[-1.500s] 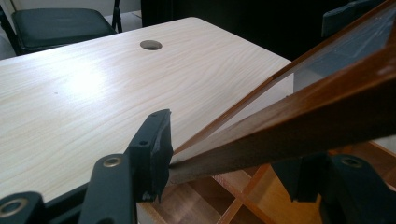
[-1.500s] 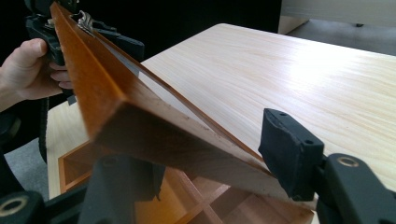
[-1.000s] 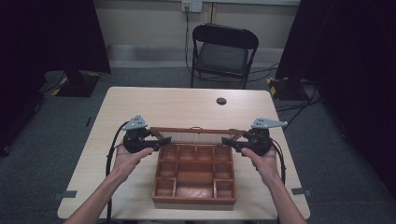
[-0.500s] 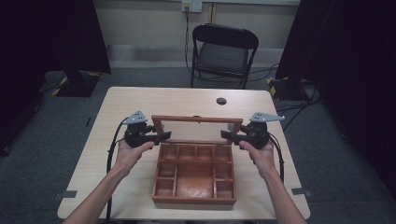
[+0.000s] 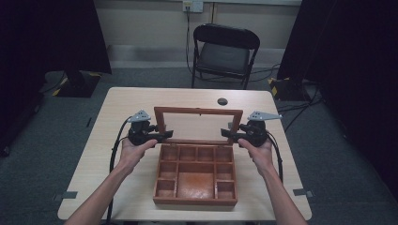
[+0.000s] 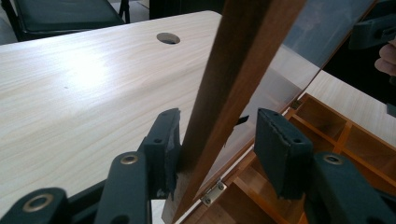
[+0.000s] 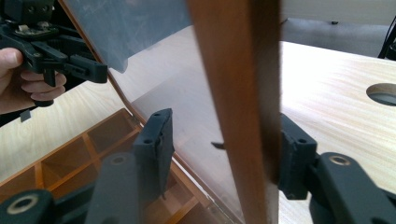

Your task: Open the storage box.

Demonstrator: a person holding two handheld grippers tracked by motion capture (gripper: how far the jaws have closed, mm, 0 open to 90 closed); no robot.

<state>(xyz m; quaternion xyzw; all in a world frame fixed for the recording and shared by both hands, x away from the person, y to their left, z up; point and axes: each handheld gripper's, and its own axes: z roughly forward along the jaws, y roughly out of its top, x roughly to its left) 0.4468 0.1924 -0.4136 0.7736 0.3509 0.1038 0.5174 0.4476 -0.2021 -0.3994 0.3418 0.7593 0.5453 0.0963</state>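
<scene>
A wooden box [image 5: 195, 201] with several empty compartments sits on the table, its glass-paned lid [image 5: 197, 111] raised almost upright on its back hinges. My left gripper [image 5: 166, 135] straddles the lid's left frame rail [image 6: 243, 60]. Its jaws have just been closing; one pad [image 6: 166, 140] touches the wood and the other stands apart from it. My right gripper [image 5: 227, 133] straddles the right rail [image 7: 238, 70] the same way: the far pad [image 7: 292, 154] lies against the wood and the near pad is off the glass. Both grippers [image 6: 217, 140] [image 7: 224, 144] are open.
The light wooden table [image 5: 141, 101] has a round cable hole [image 5: 222, 101] behind the box. A black folding chair [image 5: 225, 51] stands beyond the far edge. Cables trail from both grippers off the table's sides, and dark curtains flank the room.
The lid has swung up from a low tilt to nearly upright. Both hands have moved away from me toward the back of the box, with the grippers following the lid's side rails.
</scene>
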